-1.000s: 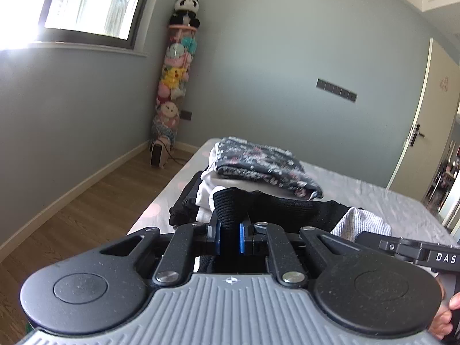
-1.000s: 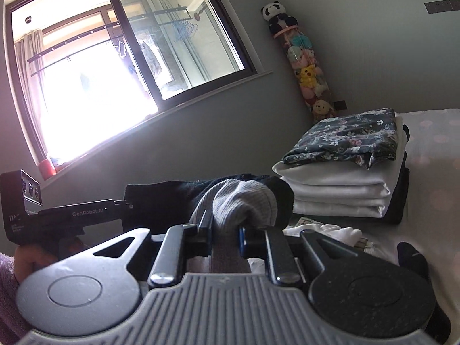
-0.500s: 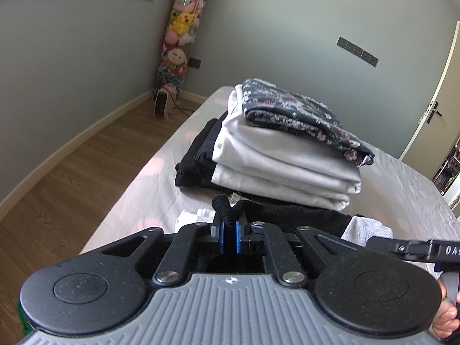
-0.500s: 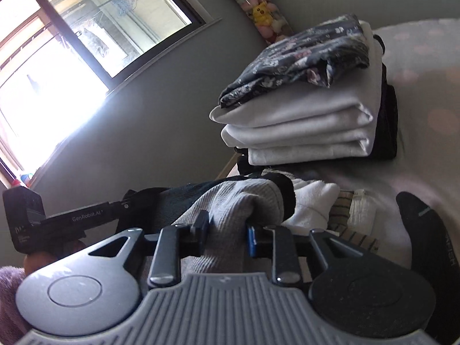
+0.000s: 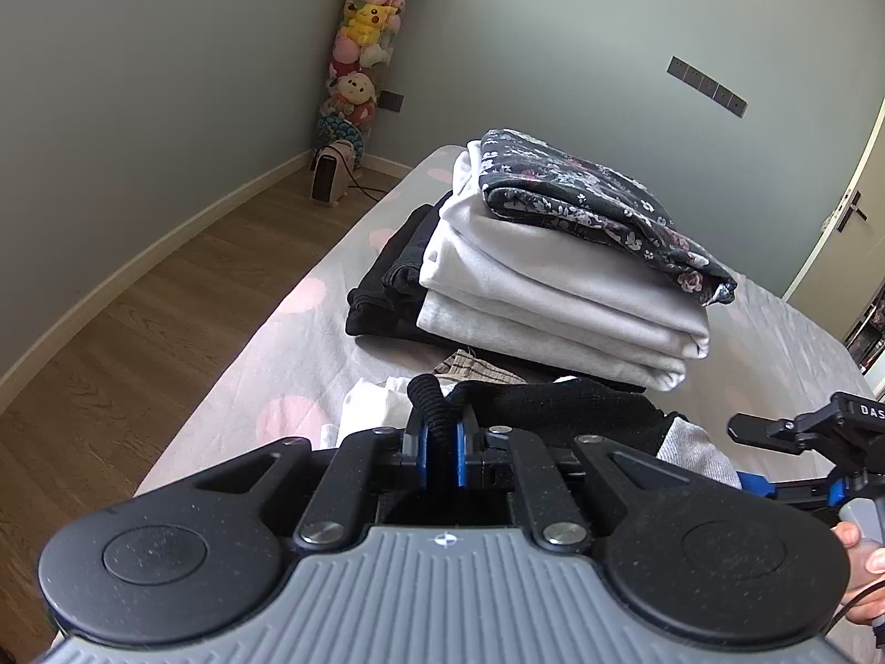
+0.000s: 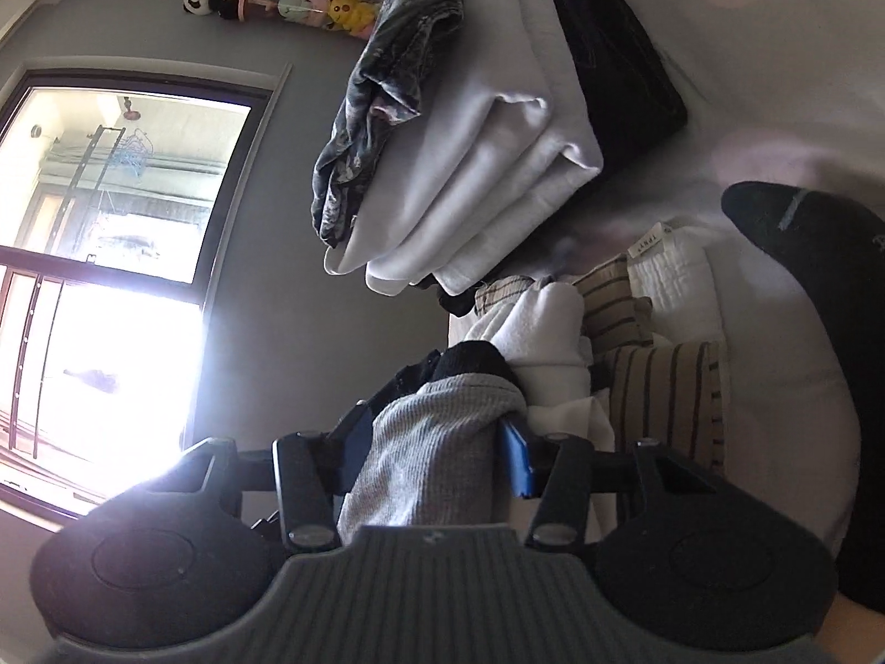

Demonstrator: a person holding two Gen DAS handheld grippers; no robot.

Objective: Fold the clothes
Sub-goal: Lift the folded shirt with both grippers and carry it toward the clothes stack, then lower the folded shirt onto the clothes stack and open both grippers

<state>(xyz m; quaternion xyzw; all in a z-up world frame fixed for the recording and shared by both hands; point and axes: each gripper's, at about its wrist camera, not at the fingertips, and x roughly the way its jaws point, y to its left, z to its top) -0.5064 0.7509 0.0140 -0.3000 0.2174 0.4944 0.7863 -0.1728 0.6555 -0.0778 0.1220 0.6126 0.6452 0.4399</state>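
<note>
A: Left wrist view, lower centre: where is the sock [image 5: 553, 409]?

B: Stretched between both tools. The left gripper [image 5: 441, 451] pinches its black ribbed cuff; the right gripper [image 6: 437, 442] clamps its grey toe.

A: Handling?

B: Probably light, limp, stretchy knit. Grip the ends. Folded stack [image 5: 558, 288] sits just beyond, on the bed [image 5: 310, 343].
</note>
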